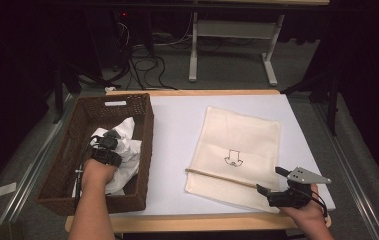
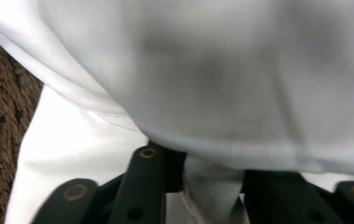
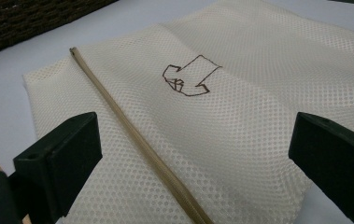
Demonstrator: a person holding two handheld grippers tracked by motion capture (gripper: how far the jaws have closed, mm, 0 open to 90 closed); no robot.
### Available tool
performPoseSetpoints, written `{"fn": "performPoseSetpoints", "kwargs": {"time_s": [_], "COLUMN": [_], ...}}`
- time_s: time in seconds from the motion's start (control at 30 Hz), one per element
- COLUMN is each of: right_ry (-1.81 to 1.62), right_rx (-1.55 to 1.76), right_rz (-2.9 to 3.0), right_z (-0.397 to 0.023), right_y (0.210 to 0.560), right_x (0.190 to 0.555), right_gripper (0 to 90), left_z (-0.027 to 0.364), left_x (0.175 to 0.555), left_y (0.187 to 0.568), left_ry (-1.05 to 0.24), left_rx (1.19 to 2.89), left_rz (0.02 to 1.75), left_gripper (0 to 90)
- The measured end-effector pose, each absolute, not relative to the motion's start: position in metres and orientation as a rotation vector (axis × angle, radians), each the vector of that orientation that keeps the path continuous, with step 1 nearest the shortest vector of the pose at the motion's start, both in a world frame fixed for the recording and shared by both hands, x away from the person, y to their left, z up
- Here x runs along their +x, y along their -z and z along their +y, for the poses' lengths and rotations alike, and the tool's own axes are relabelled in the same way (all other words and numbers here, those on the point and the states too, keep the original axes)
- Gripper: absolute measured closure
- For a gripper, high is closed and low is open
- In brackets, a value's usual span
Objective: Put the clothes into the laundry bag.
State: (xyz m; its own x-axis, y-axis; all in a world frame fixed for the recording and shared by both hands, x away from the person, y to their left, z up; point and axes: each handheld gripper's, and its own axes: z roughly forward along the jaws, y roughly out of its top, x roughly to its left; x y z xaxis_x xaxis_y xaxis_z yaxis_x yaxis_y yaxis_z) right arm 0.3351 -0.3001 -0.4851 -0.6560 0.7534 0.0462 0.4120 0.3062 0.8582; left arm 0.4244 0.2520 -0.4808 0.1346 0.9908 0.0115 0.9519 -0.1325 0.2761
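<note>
In the high view the left gripper (image 1: 108,141) reaches down into the brown woven wicker basket (image 1: 64,150) at the left end of the pale surface (image 1: 177,130), where a crumpled white cloth garment (image 1: 127,145) lies heaped. The left gripper view shows a fold of that white garment (image 2: 212,191) pinched between the two black jaws, which are clenched on it, with the rest of the fabric bulging above and the basket's weave at the left edge.

The right gripper (image 1: 272,182) waits at the near right corner of the surface, its jaws released and wide apart, nothing between them. Just ahead of them lies the flat cream mesh laundry bag (image 3: 240,126), with a small dark line drawing (image 3: 188,77) on its face and a tan zipper (image 3: 137,140) along its near end.

The zipper's long axis runs across the bag's near end (slanting from the far left toward the right gripper), so the right hand is much the nearer to the bag's opening. The garment lies well to the left of the bag, and probably has to be lifted out of the basket and carried rightward over the basket's wall toward that zipper end.
</note>
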Motion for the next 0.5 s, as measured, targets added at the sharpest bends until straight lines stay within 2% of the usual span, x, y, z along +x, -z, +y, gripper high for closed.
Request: {"fn": "performPoseSetpoints", "kwargs": {"time_s": [0.3,0.5], "right_ry": [-1.287,-1.286], "right_rx": [1.028,1.028], "right_rz": [2.216,2.21], "right_z": [-0.3,-0.301], "right_y": [0.485,0.485], "right_x": [0.335,0.335], "right_gripper": [3.5,3.2], "left_z": [0.251,0.248], "left_x": [0.419,0.414], "left_y": [0.465,0.457], "left_ry": [-0.467,-0.535], "left_rx": [2.127,2.087], "left_rz": [1.829,1.76], "left_gripper": [80.6,80.9]}}
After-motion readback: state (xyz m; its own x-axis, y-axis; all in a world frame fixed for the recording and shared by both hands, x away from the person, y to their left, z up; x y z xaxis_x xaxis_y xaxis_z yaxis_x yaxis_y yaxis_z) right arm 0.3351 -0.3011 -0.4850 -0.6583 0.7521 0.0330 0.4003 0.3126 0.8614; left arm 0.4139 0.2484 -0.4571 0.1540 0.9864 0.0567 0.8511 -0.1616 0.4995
